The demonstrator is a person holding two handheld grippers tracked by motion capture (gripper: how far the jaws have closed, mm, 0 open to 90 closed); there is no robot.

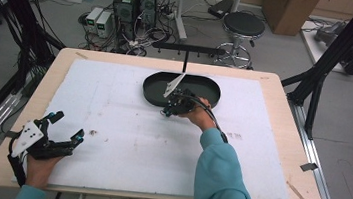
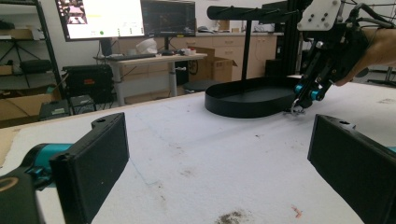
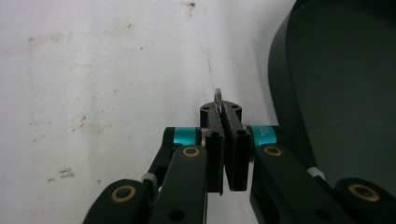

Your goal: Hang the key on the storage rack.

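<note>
right hand-held gripper [image 3: 223, 122] pinches a small metal ring [image 3: 217, 97] beside the black tray [image 1: 152, 96]; left hand-held gripper [image 1: 67, 126] gapes wide, empty.

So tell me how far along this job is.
Done: the right gripper has shut on a small metal ring, pinched at the white mat beside the black tray. In hand: that ring. Left: probably lifting it, perhaps onto the stand above the tray. The left gripper sits open, idle.

My table [image 1: 280, 141] wears a stained white sheet [image 1: 113, 102]. Beyond it I see a black stool [image 1: 244, 24], computer towers [image 1: 135, 1], tangled cables [image 1: 135, 42] and a cardboard box [image 1: 288, 6].
</note>
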